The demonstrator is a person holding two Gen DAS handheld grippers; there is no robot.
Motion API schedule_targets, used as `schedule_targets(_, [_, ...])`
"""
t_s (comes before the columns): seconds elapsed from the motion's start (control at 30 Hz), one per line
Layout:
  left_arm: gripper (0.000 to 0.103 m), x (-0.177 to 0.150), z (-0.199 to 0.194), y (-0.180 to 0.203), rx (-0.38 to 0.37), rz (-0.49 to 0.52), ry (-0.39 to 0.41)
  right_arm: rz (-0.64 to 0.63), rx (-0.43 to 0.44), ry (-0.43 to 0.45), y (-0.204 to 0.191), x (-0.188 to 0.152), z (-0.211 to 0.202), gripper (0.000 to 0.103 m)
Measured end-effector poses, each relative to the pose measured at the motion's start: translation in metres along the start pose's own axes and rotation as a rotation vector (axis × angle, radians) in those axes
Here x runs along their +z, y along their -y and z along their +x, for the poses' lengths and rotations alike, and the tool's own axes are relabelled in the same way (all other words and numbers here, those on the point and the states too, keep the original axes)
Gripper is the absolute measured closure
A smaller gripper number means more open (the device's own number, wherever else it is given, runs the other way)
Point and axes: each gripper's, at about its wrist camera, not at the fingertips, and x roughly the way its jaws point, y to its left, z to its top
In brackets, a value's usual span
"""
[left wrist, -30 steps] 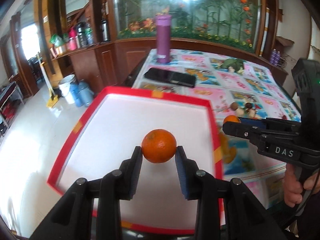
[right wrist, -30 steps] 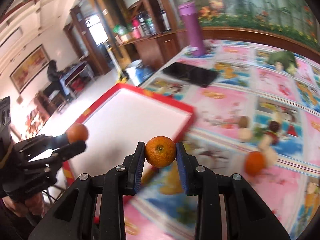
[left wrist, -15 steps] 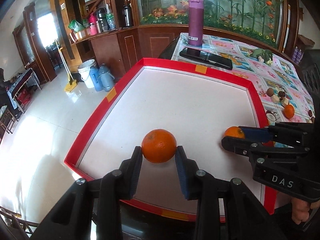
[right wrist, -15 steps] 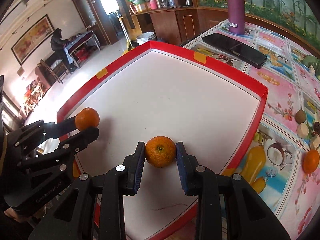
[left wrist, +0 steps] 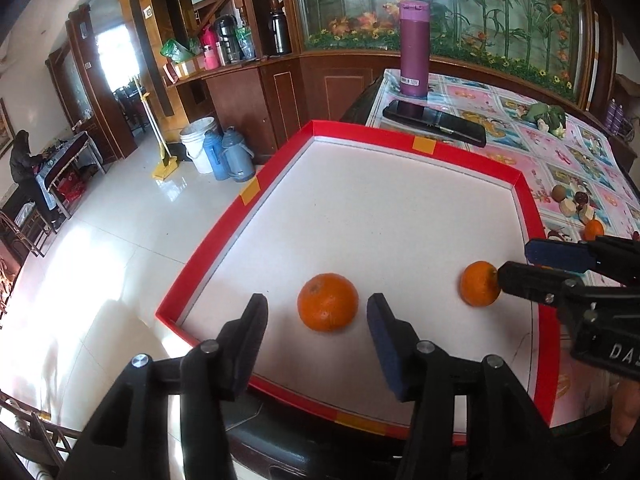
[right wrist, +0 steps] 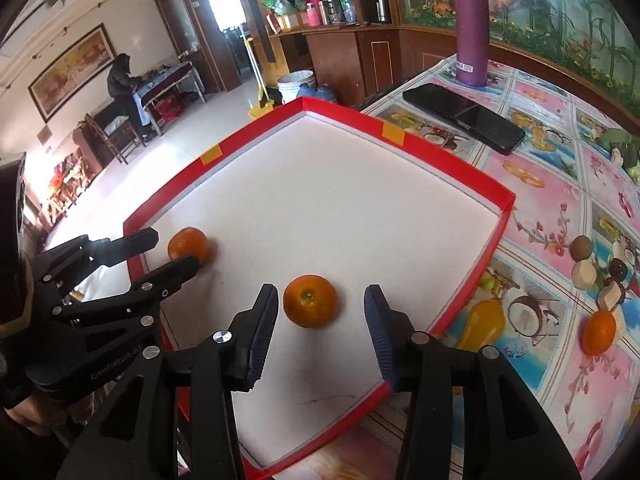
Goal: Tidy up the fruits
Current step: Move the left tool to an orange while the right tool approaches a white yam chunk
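A: Orange [left wrist: 327, 302] lies on the white floor of the red tray [left wrist: 416, 142], seen from the left wrist. The left gripper [left wrist: 318, 322] has just been opening; its jaws stand apart on either side of the fruit, clear of it.

B: And the second orange [left wrist: 479, 283]?

A: Also on the tray floor, toward the tray's right side. The right gripper [left wrist: 514, 266] reaches in from that side, one finger tip right at the fruit. White letters "DA" and part of another show on its body.

B: Other things?

A: A purple bottle [left wrist: 414, 48] with a small label too small to read, and a black phone [left wrist: 434, 122] before it on the patterned cloth.

B: The right wrist view?

A: The right gripper [right wrist: 320, 322] has just been opening too; its pads stand clear of the second orange [right wrist: 310, 300], which rests on the tray [right wrist: 440, 162] between them. The left gripper [right wrist: 172, 250] sits at the tray's left edge, jaws apart, the first orange [right wrist: 188, 245] at its tips. Its lettering is too blurred to read. A third orange [right wrist: 599, 332] lies outside on the cloth.
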Motion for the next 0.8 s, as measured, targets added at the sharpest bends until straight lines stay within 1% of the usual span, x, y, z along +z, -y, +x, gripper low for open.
schedule_targets(0.07, [0.043,0.004,-0.009,0.005,-0.006,0.003,0.020,0.040,-0.010,0.038,0.016,-0.002,-0.018,0.057])
schedule_targets(0.17, [0.042,0.010,-0.024,0.021,-0.041,0.029,0.059,0.087,-0.047,0.085,0.044,-0.012,-0.047,0.055])
schedule_targets(0.23, [0.038,0.013,-0.034,0.036,-0.073,0.052,0.077,0.132,-0.081,0.116,0.067,-0.023,-0.068,0.055])
schedule_targets(0.37, [0.037,0.016,-0.052,0.076,-0.149,0.127,0.104,0.214,-0.181,0.146,0.115,-0.056,-0.111,0.055])
schedule_targets(0.43, [0.035,0.016,-0.059,0.096,-0.190,0.166,0.108,0.255,-0.230,0.146,0.141,-0.073,-0.129,0.054])
schedule_targets(0.5, [0.034,0.016,-0.064,0.120,-0.219,0.208,0.109,0.298,-0.281,0.141,0.167,-0.091,-0.145,0.054])
schedule_targets(0.57, [0.034,0.016,-0.066,0.141,-0.250,0.241,0.103,0.329,-0.315,0.124,0.189,-0.105,-0.156,0.054])
schedule_targets(0.67, [0.034,0.016,-0.063,0.170,-0.289,0.284,0.081,0.343,-0.340,0.086,0.212,-0.116,-0.160,0.054])
schedule_targets(0.8, [0.034,0.019,-0.055,0.197,-0.316,0.322,0.045,0.330,-0.360,0.054,0.226,-0.118,-0.151,0.054])
